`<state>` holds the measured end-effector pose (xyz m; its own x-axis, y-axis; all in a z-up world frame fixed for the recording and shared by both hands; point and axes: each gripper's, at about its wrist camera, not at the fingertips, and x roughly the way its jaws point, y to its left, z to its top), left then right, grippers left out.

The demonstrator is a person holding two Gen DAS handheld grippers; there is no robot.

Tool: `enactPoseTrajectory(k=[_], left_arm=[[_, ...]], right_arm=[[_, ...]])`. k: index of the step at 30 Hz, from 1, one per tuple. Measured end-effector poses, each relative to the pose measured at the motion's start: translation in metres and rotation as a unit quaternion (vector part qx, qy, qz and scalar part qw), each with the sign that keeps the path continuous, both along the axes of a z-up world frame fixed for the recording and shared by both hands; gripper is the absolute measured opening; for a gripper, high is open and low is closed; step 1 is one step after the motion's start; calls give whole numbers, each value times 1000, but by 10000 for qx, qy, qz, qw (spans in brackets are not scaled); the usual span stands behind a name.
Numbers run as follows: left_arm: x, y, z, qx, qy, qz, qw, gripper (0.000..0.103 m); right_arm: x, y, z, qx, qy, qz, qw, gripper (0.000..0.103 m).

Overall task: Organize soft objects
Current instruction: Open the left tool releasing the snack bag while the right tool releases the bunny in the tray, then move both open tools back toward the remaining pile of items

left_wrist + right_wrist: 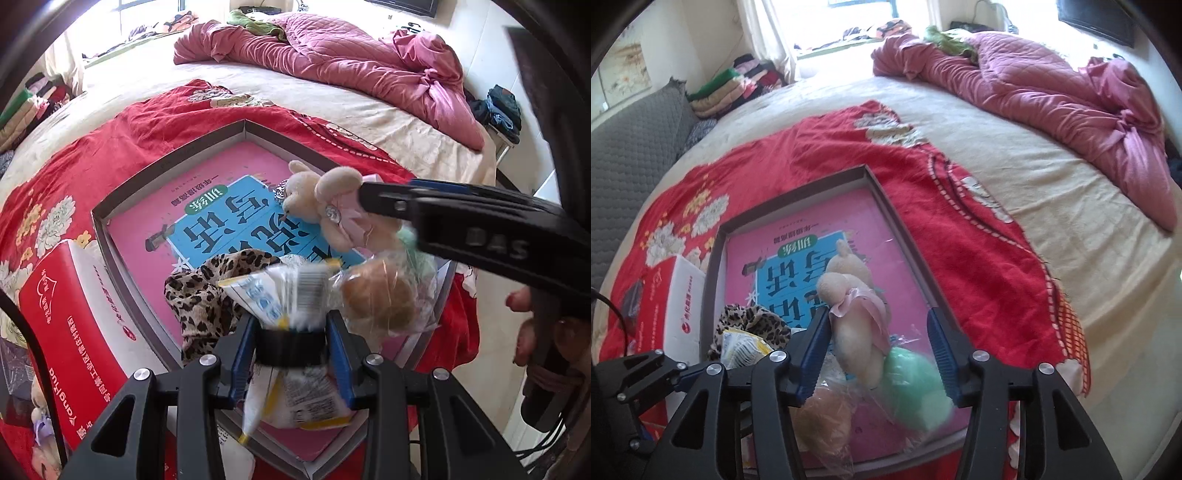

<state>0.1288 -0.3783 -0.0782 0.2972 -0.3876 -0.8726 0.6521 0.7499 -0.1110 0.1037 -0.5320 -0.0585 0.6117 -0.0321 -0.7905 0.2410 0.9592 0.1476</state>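
Observation:
A shallow grey tray [166,155] lies on a red blanket with a pink and blue book inside. My left gripper [291,319] is shut on a white and yellow plastic packet [280,295] at the tray's near edge. A cream plush bunny [849,291] in a pink dress hangs between the wide-apart fingers of my right gripper [878,314], leaning on the left finger only. In the left wrist view the right gripper [369,197] reaches in from the right, tips at the bunny [317,199]. Under it lie a bun in a clear bag [820,417], a green soft piece [916,387] and a leopard-print cloth [199,291].
A red and white carton [66,317] stands against the tray's left side. The red blanket [147,118] covers a cream bed, with a crumpled pink quilt [351,55] at the far end. Folded clothes [738,81] pile by the window. A person's hand [524,321] holds the right gripper.

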Motion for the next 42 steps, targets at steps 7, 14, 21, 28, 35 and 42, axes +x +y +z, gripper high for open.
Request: enactPoseTrajectory(k=[7, 14, 21, 28, 35, 42], left_arm=[[1, 2, 6, -91, -37, 39, 9999, 51], [0, 10, 15, -176, -93, 119, 9997, 61], [-4, 19, 28, -307, -180, 157, 9992, 69], [-9, 29, 37, -353, -232, 224, 9989, 78], [-15, 45, 52, -464, -333, 323, 9978, 83], [-18, 72, 74, -609, -490, 536, 9955, 87]], right_arm=[[-18, -14, 11, 367, -175, -230, 9989, 64], [-36, -19, 20, 237, -284, -421, 9984, 69], [-54, -21, 26, -7, -367, -588, 9976, 74], [-64, -20, 32, -86, -379, -664, 9970, 74], [-72, -7, 42, -487, -380, -698, 9957, 75], [-78, 11, 42, -727, -234, -576, 9954, 77]])
